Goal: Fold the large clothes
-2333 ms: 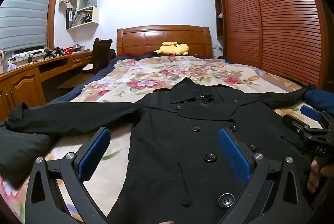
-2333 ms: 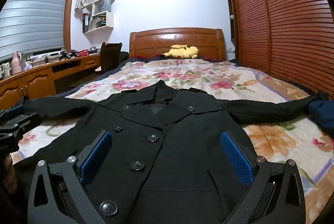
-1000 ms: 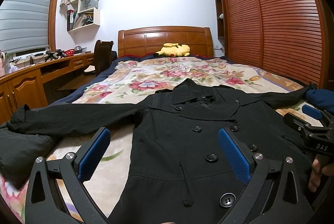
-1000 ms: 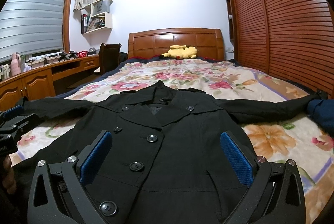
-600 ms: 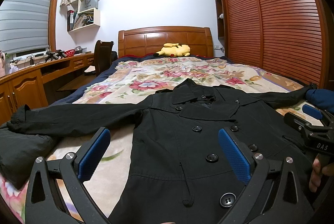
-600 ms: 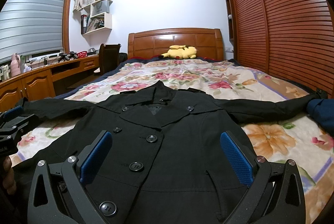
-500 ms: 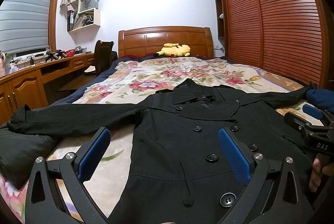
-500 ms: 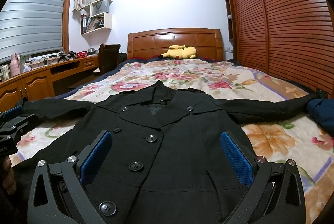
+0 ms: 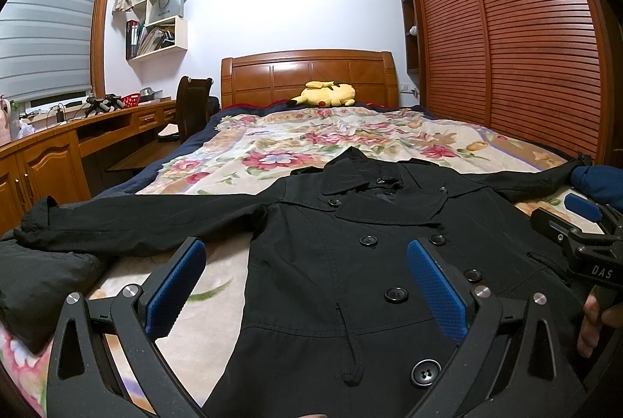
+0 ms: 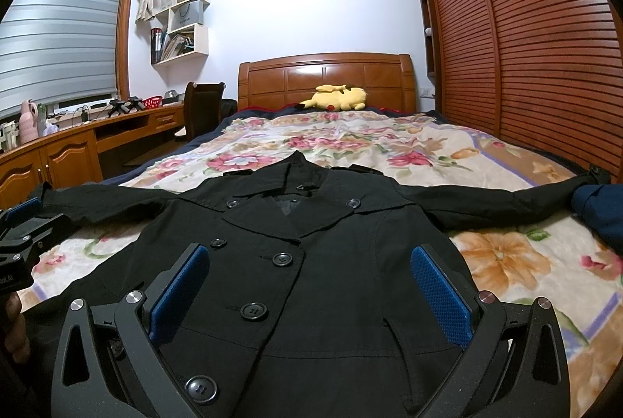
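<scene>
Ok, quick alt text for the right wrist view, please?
A black double-breasted coat lies buttoned, front up, sleeves spread wide, on a floral bedspread. The right tongs hover open over its front; the left tongs show at the left edge. A yellow plush toy lies by the wooden headboard.

L tool (image 9: 305, 276) & R tool (image 10: 309, 279) both spread wide, level, side by side

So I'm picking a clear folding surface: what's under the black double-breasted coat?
The black double-breasted coat lies flat on the floral bedspread, sleeves spread. Its left cuff rests over a dark bundle. Anything beneath the coat's body is covered.
</scene>
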Available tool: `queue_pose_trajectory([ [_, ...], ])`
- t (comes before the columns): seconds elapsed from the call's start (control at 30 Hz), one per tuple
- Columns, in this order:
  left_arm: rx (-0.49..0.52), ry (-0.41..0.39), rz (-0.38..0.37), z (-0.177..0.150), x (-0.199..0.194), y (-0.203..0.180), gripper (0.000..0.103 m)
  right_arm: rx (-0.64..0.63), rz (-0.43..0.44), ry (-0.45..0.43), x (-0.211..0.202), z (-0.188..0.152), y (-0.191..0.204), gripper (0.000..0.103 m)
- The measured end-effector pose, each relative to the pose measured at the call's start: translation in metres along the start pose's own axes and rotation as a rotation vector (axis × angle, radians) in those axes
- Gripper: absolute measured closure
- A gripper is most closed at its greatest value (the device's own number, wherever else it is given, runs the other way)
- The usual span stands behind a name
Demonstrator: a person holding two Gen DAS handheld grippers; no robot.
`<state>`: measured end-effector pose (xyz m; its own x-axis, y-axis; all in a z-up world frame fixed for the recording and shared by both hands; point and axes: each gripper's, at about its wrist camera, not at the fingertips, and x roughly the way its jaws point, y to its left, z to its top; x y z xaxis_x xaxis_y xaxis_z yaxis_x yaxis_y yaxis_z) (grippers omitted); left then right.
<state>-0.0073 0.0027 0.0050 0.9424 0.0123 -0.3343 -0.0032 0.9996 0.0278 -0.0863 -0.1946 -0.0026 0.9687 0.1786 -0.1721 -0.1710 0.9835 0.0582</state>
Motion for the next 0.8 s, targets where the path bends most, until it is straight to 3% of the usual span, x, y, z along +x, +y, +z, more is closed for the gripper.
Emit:
queue_pose_trajectory([
  [0.8,0.010,-0.001,0.002,0.0011,-0.0031,0.0035,0.000,-0.010,0.007,-0.001,-0.0004,0.0009,0.0030,0.000],
])
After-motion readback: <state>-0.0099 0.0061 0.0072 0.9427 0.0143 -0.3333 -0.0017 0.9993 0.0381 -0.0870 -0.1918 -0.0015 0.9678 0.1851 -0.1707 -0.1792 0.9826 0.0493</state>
